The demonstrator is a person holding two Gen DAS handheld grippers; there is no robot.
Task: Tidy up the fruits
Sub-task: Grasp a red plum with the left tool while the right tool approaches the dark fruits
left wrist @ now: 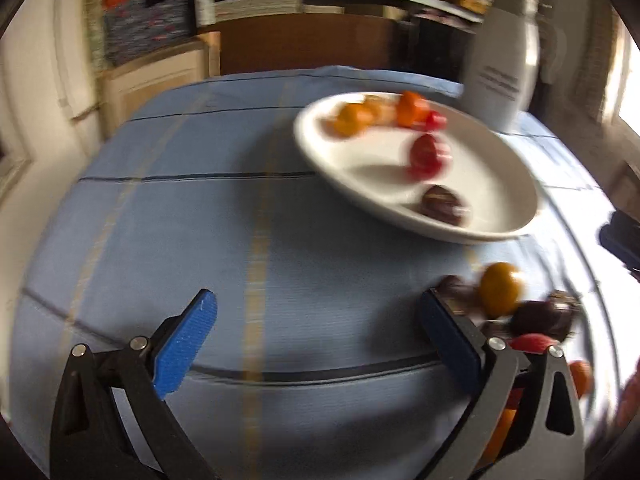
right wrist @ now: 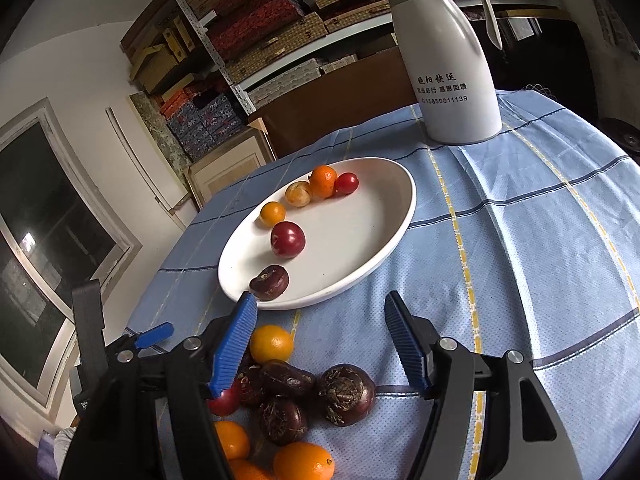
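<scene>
Fruits on the cloth: we see a loose heap nearest our right gripper, with small oranges [right wrist: 271,343], dark brown chestnut-like pieces [right wrist: 346,394] and a red one [right wrist: 225,401] lying close together, several touching.
Right gripper [right wrist: 320,344]: we hold it above that heap with its blue pads spread wide apart and nothing between them; the left pad [right wrist: 234,346] overlaps the heap's near edge in view.
Left gripper [left wrist: 320,344]: we hold it low over bare cloth, pads wide apart and empty; part of the heap shows blurred just behind its right pad [left wrist: 450,344].
Tablecloth [right wrist: 520,240]: we see light blue fabric with dark blue and yellow lines.
Plate [right wrist: 384,248]: white and oval, it sits just beyond the heap.
Fruits on the plate: we count six, a dark brown one [right wrist: 270,282] at the near rim, a red plum-like one [right wrist: 288,239] mid-plate, and a row of two orange, one yellowish and one small red [right wrist: 346,183] toward the far rim.
Jug [right wrist: 452,60]: a white thermos with printed characters stands upright beyond the plate, apart from it.
Shelves [right wrist: 280,40]: we see stacked boxes behind the table.
</scene>
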